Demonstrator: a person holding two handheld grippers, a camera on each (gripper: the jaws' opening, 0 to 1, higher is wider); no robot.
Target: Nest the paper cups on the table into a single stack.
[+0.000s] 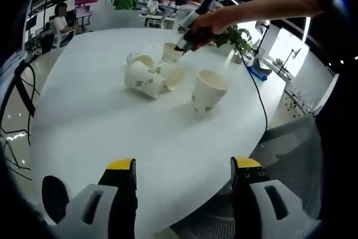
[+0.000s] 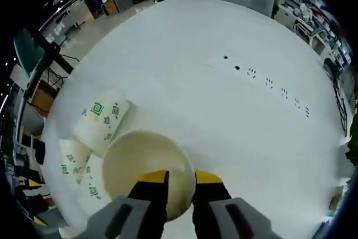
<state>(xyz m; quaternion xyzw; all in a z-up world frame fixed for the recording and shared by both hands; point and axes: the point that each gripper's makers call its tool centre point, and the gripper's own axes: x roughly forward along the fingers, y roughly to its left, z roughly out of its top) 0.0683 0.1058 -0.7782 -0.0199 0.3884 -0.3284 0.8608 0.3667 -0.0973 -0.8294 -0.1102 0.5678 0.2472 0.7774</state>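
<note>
An upright paper cup is pinched at its rim by the right gripper (left gripper is held spread, empty)

- The counter is white all over.
- The paper cups are cream white with small green square swirl marks on their sides.
- The standing cup has the same green marks low on its side.
- The cup under the right gripper is plain cream inside.
- The fingers of the left gripper have yellow tips, black sides and grey bases.
- A black cable crosses the counter.
</note>
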